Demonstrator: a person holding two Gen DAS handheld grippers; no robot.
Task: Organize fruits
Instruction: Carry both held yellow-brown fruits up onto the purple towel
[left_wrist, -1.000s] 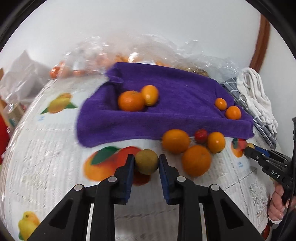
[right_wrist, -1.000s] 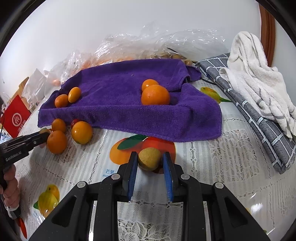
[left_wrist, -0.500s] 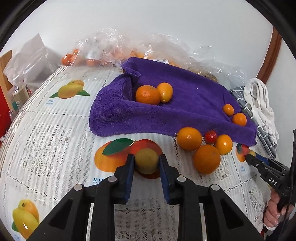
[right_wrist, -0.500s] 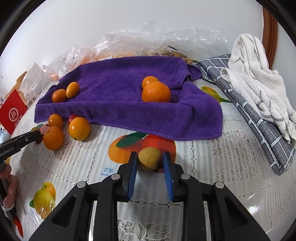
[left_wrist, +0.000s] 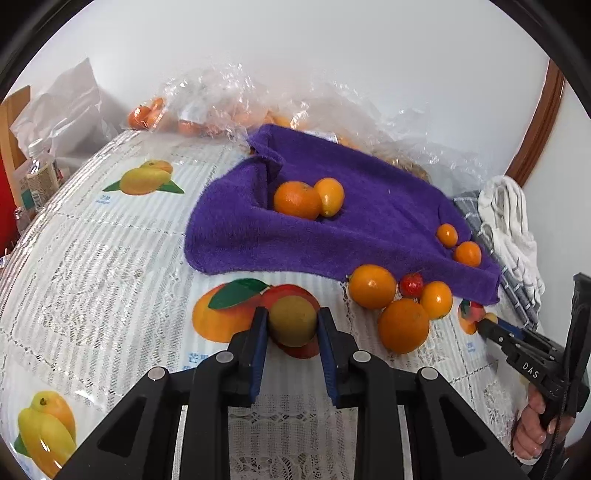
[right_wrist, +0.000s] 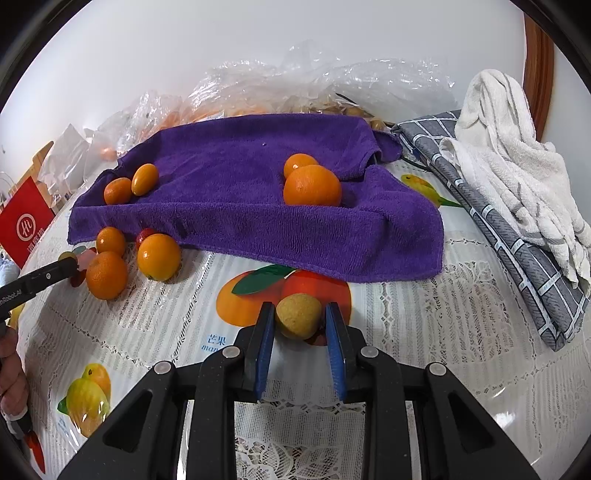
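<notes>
**A:** The yellow-green fruit (left_wrist: 292, 323) sat clenched between the left claw's (left_wrist: 292, 314) pads. I'd have carried it level to the purple towel (left_wrist: 369, 229) just ahead, then let go gently so it didn't roll.

**B:** The tan fruit (right_wrist: 298, 317) sat between the right claw's (right_wrist: 301, 310) fingers, with a sliver of gap on one side. Couldn't tell if it was gripped.
</notes>
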